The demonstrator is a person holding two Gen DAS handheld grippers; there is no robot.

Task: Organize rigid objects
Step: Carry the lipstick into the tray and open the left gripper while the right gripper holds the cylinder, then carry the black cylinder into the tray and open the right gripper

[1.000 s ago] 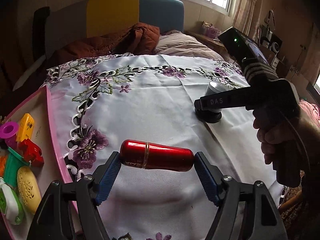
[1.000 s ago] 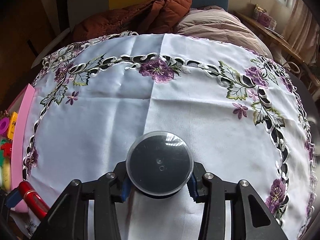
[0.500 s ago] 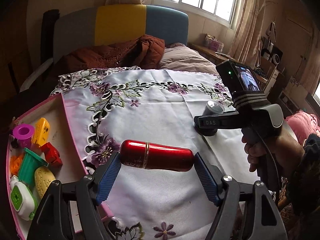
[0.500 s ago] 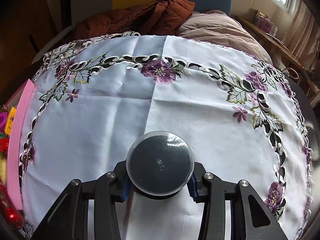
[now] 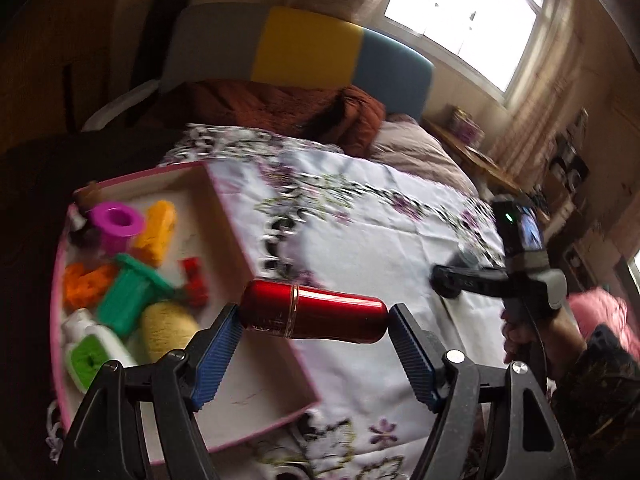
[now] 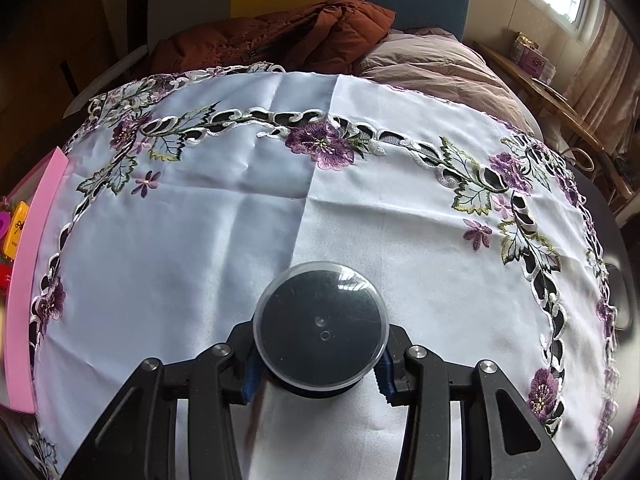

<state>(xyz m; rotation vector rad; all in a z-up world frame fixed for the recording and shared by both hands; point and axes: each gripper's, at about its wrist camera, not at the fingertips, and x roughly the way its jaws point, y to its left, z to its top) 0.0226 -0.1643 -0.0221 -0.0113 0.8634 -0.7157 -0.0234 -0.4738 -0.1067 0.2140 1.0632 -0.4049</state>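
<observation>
Closest to me, the left tool (image 5: 314, 338) is clenched on a glossy red metallic capsule-shaped case (image 5: 314, 316), pinched end to end between the blue ribbed pads (image 5: 218, 354) so that it lies crosswise and level; that lengthwise hold looks chosen to stop the smooth round body from rolling out. The case is up in the air, hanging over the near right corner of the pink-rimmed tray (image 5: 236, 236), which sits at the left edge of the worktop; I take it the case is about to join the rest. Inside the tray lie bright plastic pieces: a green-and-white one (image 5: 90, 356) nearest, then a yellow textured oval (image 5: 168, 326), a green spool (image 5: 130, 290), a small red piece (image 5: 195, 280), an orange piece (image 5: 86, 280), a yellow-orange block (image 5: 158, 228) and, farthest, a magenta spool (image 5: 116, 226). To the right, the right tool (image 6: 318, 368) is closed around the dark body of a round black jar with a clear domed lid (image 6: 320, 322), gripped from both sides below the lid. Whether the jar rests on the embroidered white tablecloth (image 6: 224, 240) or is just above it I cannot tell; it is toward the near middle of the worktop, well apart from the tray. Beyond the worktop's far edge lie a rust-brown quilted coat (image 6: 280, 40) and a bed with a yellow and blue headboard (image 5: 316, 52).
</observation>
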